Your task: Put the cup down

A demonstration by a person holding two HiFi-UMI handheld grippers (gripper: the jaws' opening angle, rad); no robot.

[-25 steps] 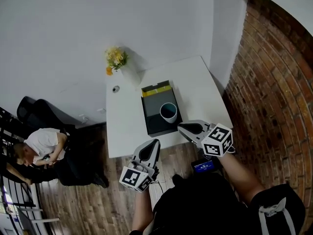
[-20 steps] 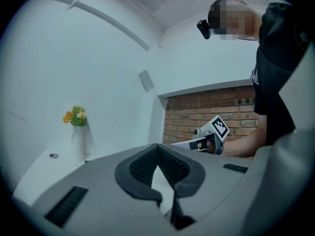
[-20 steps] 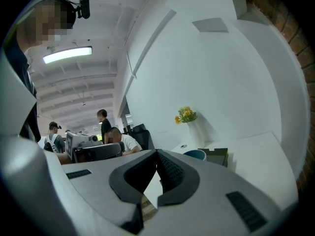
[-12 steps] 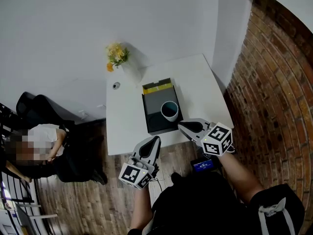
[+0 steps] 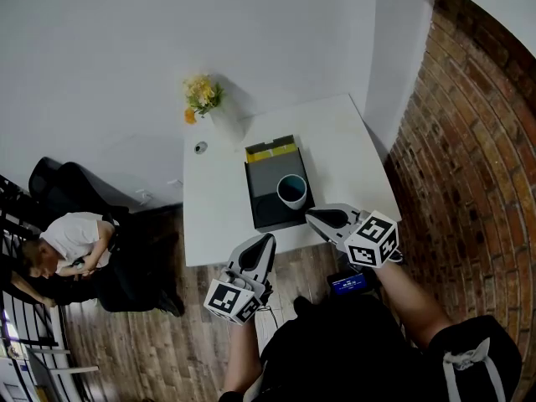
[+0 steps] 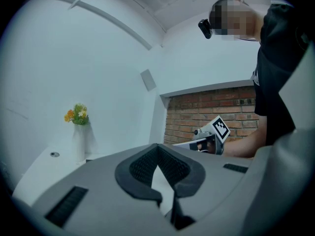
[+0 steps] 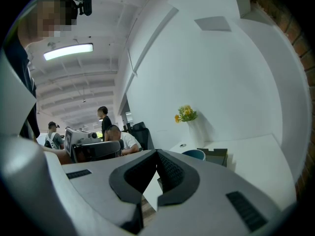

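Two grippers, each with its jaws pressed together on nothing. The left gripper [image 5: 266, 243] is held at the near edge of the white table [image 5: 335, 149], and the right gripper [image 5: 311, 216] shows just beside the near right corner of a dark tray [image 5: 265, 201]. The cup [image 5: 291, 191] stands upright on that tray, toward its near right side, touched by neither gripper. A yellow strip [image 5: 270, 151] lies at the tray's far end. Farther back on the table are a small round object [image 5: 200, 147] and a white vase [image 5: 228, 126] of yellow flowers [image 5: 201, 97] against the wall. Outward again: brick wall [image 5: 469, 141] to the right, wooden floor [image 5: 167, 350] below, and a seated person [image 5: 74, 243] well off to the left.
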